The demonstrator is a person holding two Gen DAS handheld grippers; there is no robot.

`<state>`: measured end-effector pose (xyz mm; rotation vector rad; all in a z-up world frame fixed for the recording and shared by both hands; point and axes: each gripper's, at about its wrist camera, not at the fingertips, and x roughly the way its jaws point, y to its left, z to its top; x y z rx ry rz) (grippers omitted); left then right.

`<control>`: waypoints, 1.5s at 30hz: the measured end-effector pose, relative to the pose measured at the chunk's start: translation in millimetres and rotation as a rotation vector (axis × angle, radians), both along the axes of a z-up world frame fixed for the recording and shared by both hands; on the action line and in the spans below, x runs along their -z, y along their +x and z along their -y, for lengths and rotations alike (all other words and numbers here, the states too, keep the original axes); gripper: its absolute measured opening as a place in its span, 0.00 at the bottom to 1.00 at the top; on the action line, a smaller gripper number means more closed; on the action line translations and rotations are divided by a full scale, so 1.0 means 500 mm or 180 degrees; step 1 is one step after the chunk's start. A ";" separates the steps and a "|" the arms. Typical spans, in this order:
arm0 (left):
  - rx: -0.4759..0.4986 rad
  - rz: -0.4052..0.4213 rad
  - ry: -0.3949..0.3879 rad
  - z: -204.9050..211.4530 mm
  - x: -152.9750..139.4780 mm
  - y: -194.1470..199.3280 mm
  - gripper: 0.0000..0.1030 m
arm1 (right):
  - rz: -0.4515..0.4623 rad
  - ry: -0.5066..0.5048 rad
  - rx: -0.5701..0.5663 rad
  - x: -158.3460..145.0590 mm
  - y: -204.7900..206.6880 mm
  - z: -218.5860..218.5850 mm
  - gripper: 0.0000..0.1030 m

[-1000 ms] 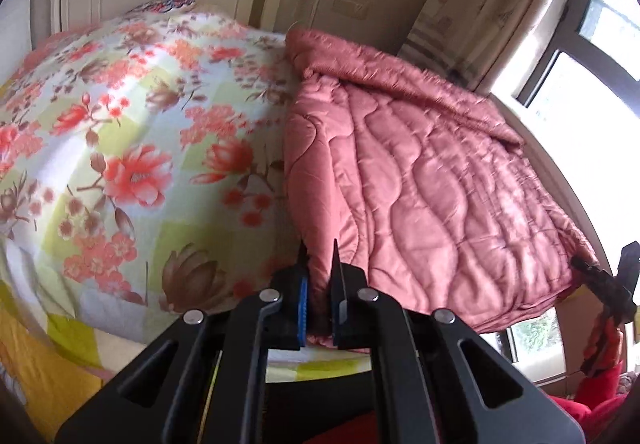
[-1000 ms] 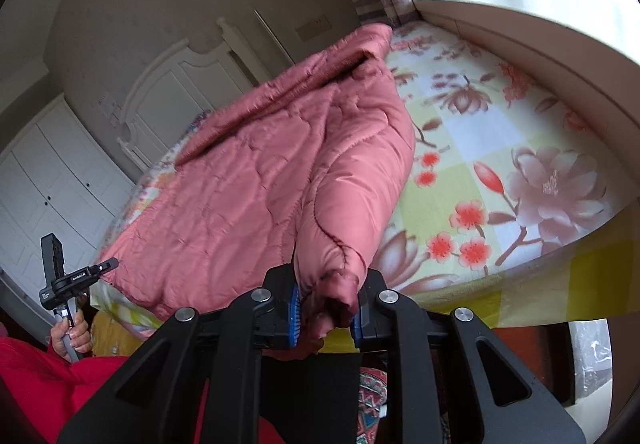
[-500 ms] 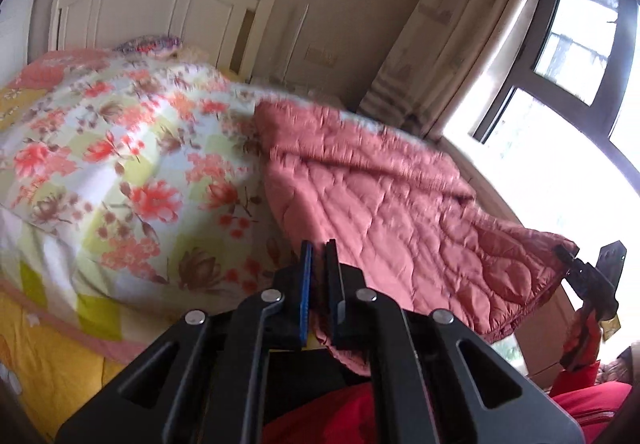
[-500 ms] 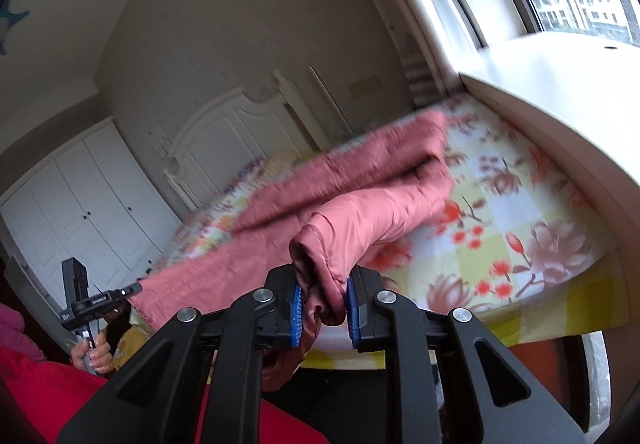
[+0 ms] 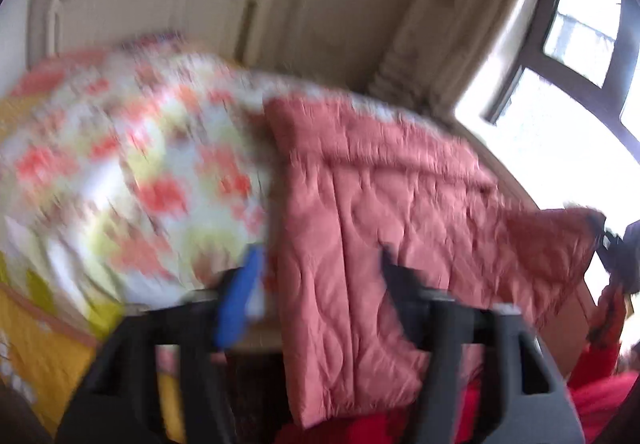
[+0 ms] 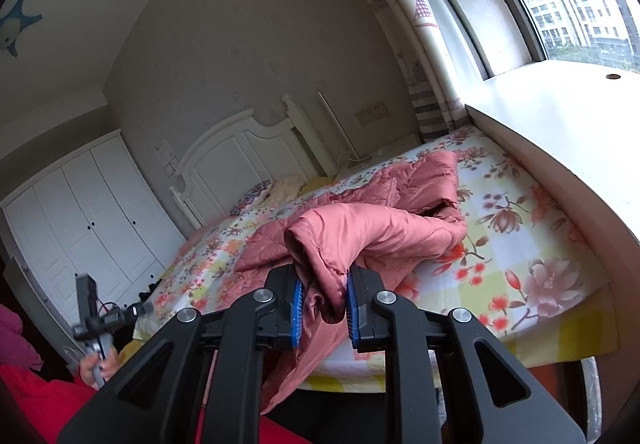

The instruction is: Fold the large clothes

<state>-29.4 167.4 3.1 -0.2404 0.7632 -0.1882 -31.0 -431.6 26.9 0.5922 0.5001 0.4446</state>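
Note:
A pink quilted coat [image 5: 384, 204] lies across the floral bed sheet [image 5: 132, 164], its near edge hanging over the bed's side. The left wrist view is blurred. My left gripper [image 5: 316, 284] is opening; its fingers stand wide apart, the coat's hem hangs between them, and neither pad presses on it. My right gripper [image 6: 322, 296] is shut on the coat's smooth pink sleeve [image 6: 360, 232], held lifted above the bed. In the left wrist view the right gripper shows at the far right edge, with the coat's corner stretched to it.
The bed has a white headboard [image 6: 240, 152] at the far end and a pillow [image 6: 252, 196] below it. A deep white window ledge [image 6: 560, 132] runs along the bed's right side. White wardrobe doors [image 6: 80, 212] stand to the left. A red sleeve [image 6: 40, 404] is low in view.
The left gripper's jaws, shut on the coat's hem in both earlier frames, now stand apart with the hem loose. The right gripper has risen, lifting the sleeve off the bed.

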 end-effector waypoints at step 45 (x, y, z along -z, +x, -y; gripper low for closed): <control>0.0663 0.0335 -0.0383 0.073 -0.140 0.132 0.04 | 0.0270 0.0523 0.0031 -0.087 0.122 0.065 0.18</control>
